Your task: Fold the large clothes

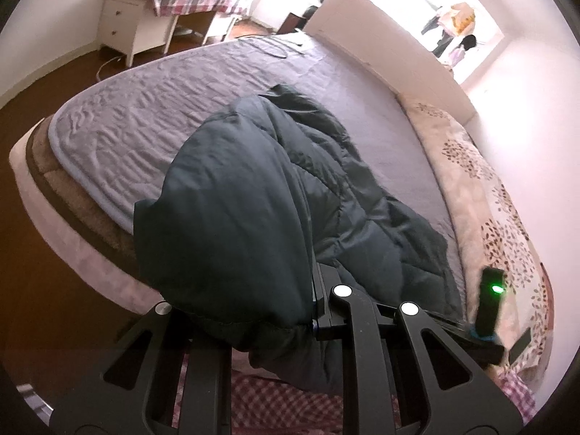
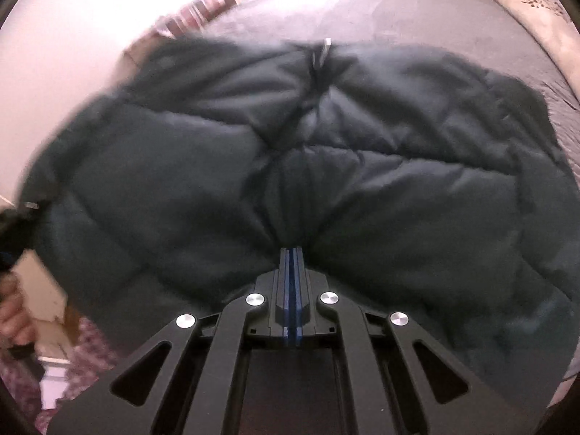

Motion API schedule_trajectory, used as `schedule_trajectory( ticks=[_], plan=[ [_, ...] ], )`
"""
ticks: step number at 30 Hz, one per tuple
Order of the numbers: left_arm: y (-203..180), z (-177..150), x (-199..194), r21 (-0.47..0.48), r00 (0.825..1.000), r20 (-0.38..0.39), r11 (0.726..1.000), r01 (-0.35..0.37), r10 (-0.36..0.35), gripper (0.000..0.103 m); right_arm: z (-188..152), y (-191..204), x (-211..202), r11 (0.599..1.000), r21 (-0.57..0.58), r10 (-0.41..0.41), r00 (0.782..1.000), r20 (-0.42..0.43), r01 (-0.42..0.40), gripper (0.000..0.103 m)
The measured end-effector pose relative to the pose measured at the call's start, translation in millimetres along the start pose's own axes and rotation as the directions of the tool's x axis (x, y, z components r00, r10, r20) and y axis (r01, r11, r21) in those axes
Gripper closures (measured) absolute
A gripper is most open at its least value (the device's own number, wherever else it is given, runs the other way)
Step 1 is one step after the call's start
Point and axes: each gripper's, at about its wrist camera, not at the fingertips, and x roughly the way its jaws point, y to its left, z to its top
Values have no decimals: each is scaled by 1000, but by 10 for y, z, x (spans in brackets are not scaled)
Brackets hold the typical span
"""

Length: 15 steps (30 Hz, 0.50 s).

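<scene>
both claws are gripping the dark padded jacket (image 2: 326, 166) over the bed (image 1: 152, 108).

nearest, the right claw (image 2: 293, 253) is pinching a fold of the jacket between nearly closed jaws, the cloth fanning away ahead of it. the left claw (image 1: 314, 308) is clamping another edge, a puffed part bulging over its left finger. beyond, the jacket is lying lengthwise up the grey quilt (image 1: 217, 83) toward the headboard (image 1: 380, 36), so the next fold likely carries the held edges along that line.
</scene>
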Motion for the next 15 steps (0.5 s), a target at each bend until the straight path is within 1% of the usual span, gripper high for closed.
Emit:
schedule_trajectory(
  ticks=[1,4,8,11,12,15],
  plan=[
    [-50,6,-27,19,1000,8,1000,8,-8,86,30,-21,54,1000,10,-1,1000,-9,1,103],
    [-248,19,-124,93,999,33,995,27,-30,86,114,-108,165,998,59,30,999,-31,-28,103],
    [-535,18,-256,180,996,60,982,56,-68,86,134,-182,214,997,65,34,999,-22,-32,103],
    [-763,-18,-347,260,993,84,964,57,-82,86,118,-214,209,995,89,47,999,-8,-46,103],
    [-843,-39,-376,291,992,95,955,52,-82,86,59,-221,185,994,99,53,999,-5,-52,103],
    [-1023,-67,-450,355,989,120,934,34,-82,86,52,-266,122,989,130,75,997,4,-75,103]
  ],
)
